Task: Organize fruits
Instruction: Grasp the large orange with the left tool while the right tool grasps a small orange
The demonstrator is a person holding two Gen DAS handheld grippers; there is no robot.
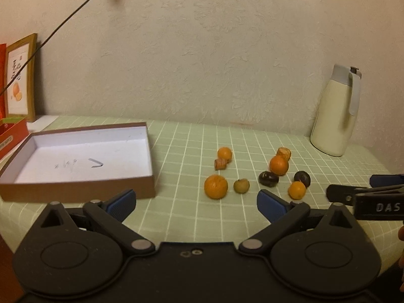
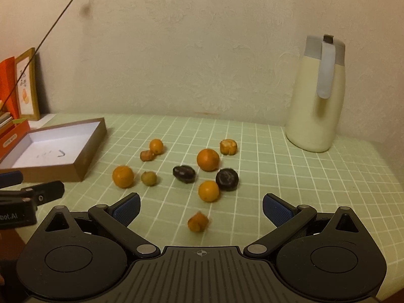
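Several small fruits lie on the green checked tablecloth (image 2: pixel 277 176): oranges (image 2: pixel 207 159) (image 1: pixel 216 186), two dark fruits (image 2: pixel 184 173) (image 2: pixel 226 179), a small green fruit (image 2: pixel 148 178) and orange pieces (image 2: pixel 228 147). One small orange piece (image 2: pixel 198 222) lies between my right gripper's open jaws (image 2: pixel 200 208), apart from both. An open brown box with a white, empty inside (image 1: pixel 83 156) stands left of the fruits. My left gripper (image 1: pixel 196 203) is open and empty, in front of the box and fruits.
A cream thermos jug (image 2: pixel 315 96) stands at the back right by the wall. A framed picture (image 1: pixel 21 78) and an orange carton (image 1: pixel 12 136) stand at the far left. A dark cable (image 1: pixel 63 22) hangs across the upper left.
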